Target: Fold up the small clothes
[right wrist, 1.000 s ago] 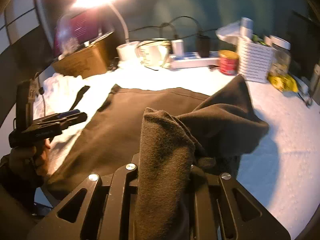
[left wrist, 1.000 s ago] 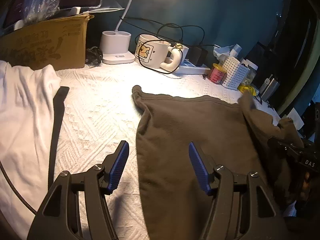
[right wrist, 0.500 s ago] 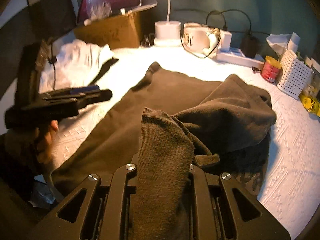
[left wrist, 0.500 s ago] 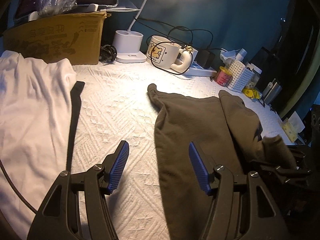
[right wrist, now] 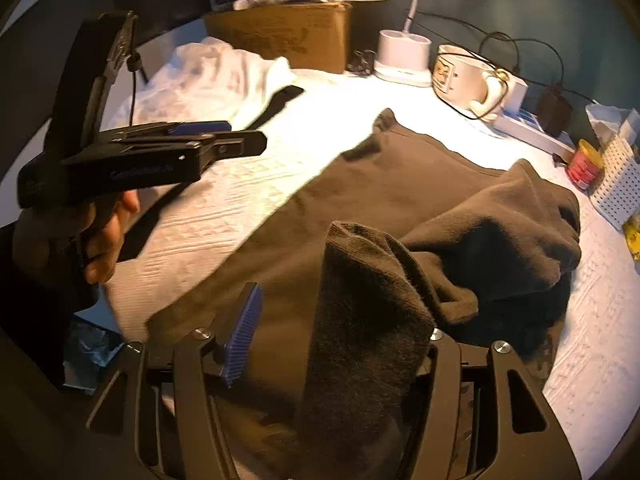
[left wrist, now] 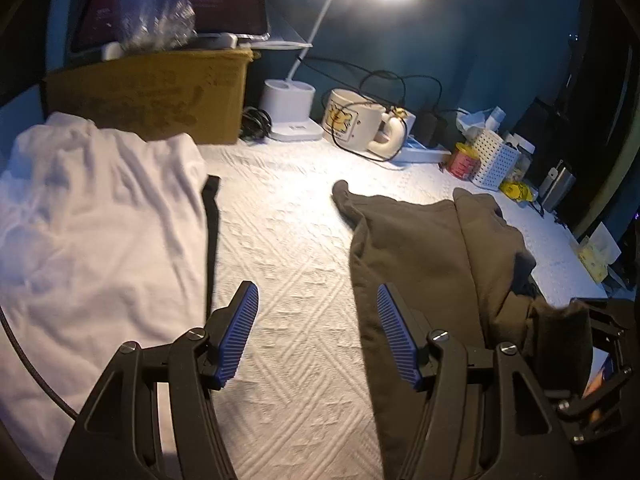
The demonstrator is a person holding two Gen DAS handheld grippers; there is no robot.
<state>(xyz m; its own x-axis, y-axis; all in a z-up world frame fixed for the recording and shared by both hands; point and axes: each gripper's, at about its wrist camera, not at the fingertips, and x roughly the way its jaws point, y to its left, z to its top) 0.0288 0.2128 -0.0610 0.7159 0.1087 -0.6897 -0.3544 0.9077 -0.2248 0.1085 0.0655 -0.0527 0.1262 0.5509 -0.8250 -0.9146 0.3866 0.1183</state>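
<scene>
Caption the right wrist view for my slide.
Right claw open, brown garment draped over one finger; left claw hovers nearby.

Your left gripper [left wrist: 316, 332] and right gripper [right wrist: 332, 336] are black frames with silver screws and ribbed blue pads [left wrist: 238, 340], a black cable beside the left one, bare-skinned hand [right wrist: 100, 236] beneath.

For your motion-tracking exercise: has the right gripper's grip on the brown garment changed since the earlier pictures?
Yes. The right gripper has opened; the brown garment now drapes loosely over one finger, above the white bedspread.
</scene>
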